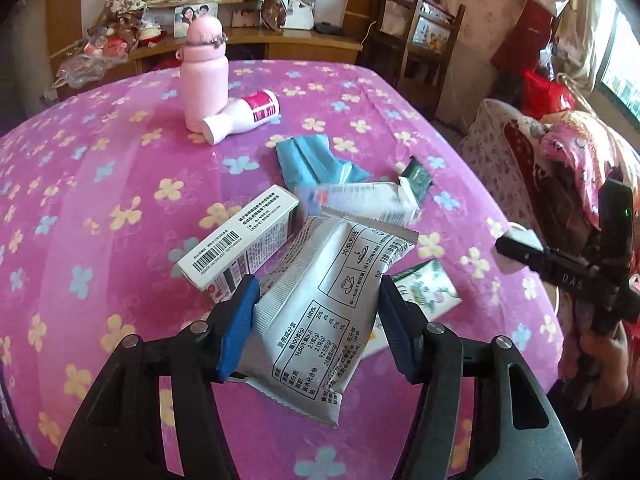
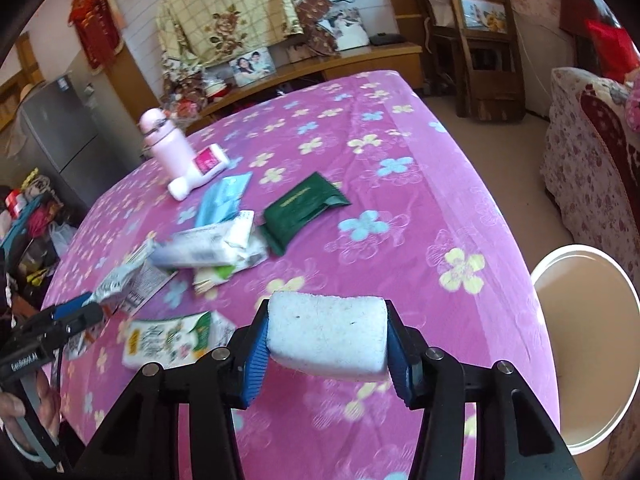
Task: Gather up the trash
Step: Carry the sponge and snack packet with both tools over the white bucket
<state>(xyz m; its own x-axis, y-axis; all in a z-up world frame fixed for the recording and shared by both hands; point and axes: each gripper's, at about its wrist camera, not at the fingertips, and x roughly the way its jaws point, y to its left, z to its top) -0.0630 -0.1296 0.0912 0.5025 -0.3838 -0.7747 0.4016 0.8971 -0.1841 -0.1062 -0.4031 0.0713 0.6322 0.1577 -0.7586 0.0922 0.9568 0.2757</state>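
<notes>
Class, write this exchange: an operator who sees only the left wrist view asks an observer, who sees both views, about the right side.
Operator: My left gripper grips the silver sachet. Is there a bin anywhere?
Observer: Yes, an open white round bin stands just off the table, at the right of the right wrist view.
Operator: What does the right gripper hold?
Observer: The right gripper pinches a white foam block by its two ends.
</notes>
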